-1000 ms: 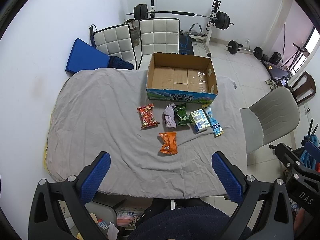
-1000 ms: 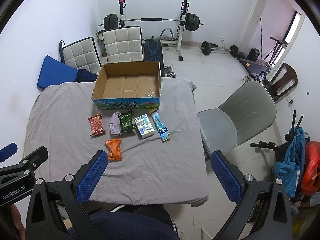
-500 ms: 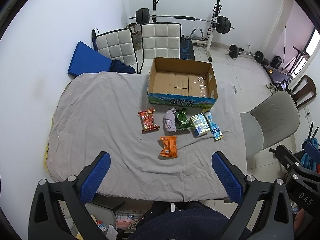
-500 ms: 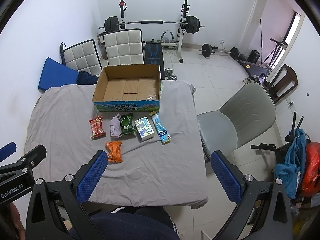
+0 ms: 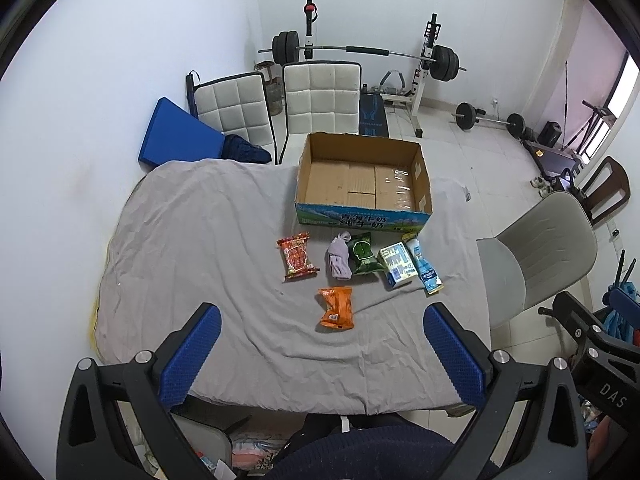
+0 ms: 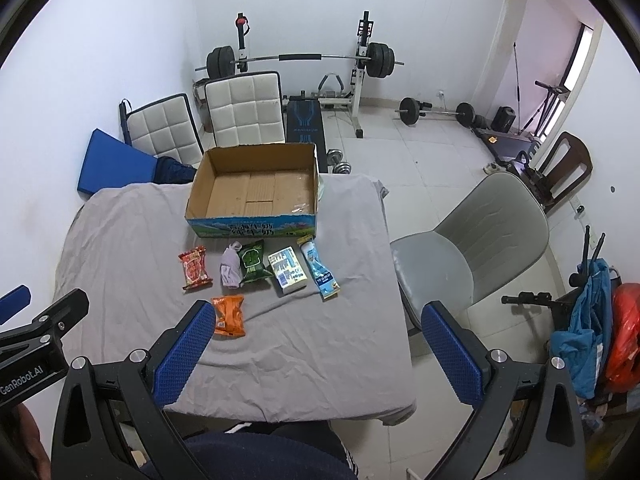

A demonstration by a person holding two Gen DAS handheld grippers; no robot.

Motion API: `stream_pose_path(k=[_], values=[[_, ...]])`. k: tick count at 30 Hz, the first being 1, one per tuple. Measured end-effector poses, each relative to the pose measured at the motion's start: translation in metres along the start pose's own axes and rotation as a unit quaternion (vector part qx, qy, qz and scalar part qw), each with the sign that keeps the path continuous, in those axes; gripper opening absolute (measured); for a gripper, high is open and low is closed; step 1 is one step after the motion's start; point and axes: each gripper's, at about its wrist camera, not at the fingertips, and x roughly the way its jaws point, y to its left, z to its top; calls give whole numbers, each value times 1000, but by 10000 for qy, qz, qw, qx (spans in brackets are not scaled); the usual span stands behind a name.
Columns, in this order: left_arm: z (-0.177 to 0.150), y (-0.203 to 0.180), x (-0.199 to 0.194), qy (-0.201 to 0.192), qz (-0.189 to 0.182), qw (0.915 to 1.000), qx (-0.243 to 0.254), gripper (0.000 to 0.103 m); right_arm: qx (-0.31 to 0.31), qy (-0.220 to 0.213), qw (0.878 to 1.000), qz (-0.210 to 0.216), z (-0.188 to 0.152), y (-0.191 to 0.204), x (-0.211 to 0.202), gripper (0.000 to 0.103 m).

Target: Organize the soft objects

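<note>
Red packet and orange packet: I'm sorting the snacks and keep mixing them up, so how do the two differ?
The red packet lies in the row just in front of the cardboard box; the orange packet lies alone, nearer the grippers. The red packet is at the row's left end, beside the rolled grey cloth; the orange packet touches nothing. Both lie flat on the grey sheet, sealed.

Bare grey-clothed surface (image 5: 200,248) lies open left and near; the open cardboard box (image 5: 362,184) blocks the far side, a grey chair (image 5: 536,256) the right.
</note>
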Motion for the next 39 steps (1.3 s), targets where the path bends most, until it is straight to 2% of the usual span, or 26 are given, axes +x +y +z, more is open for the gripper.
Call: stream_pose_path(k=[16, 25, 28, 31, 35, 39], values=[[3, -2, -1, -26, -3, 10000, 8, 103, -5, -36, 10000, 17, 4, 0, -4, 103], [8, 1, 7, 70, -2, 10000, -55, 103, 41, 113, 9999, 76, 8, -2, 12, 103], [12, 2, 21, 68, 80, 9999, -69, 103, 98, 298, 9994, 108, 9, -6, 34, 103], [22, 9, 52, 149, 249, 9995, -136, 103, 184, 490, 9984, 214, 13, -11, 67, 103], [32, 27, 98, 328, 279, 9983, -391, 103, 213, 988, 9944, 304, 19, -15, 134, 103], [45, 38, 161, 678, 315, 9960, -480, 103, 203, 1462, 9879, 485, 25, -9, 209, 103]])
